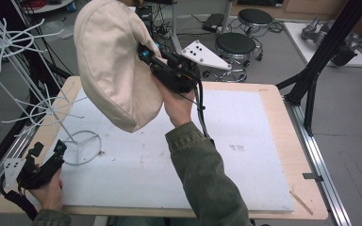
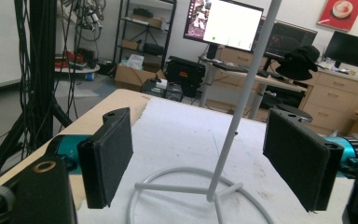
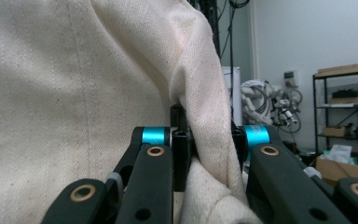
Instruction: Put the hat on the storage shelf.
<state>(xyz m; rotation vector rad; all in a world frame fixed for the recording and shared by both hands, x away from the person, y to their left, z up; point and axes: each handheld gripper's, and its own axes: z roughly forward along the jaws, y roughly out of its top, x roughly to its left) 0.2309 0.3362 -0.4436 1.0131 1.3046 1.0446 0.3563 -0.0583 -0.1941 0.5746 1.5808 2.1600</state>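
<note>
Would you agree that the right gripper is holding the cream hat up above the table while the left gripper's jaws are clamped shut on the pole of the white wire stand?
Not quite. The right gripper does hold the cream hat above the table, but the left gripper is not clamped: the left gripper view shows its jaws wide open, standing clear on either side of the white wire stand.

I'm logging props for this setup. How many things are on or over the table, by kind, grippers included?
Hats: 1, cream hat, held up
Wire stands: 1, white stand
Grippers: 2, left gripper open, right gripper shut on the hat
Total: 4
</note>
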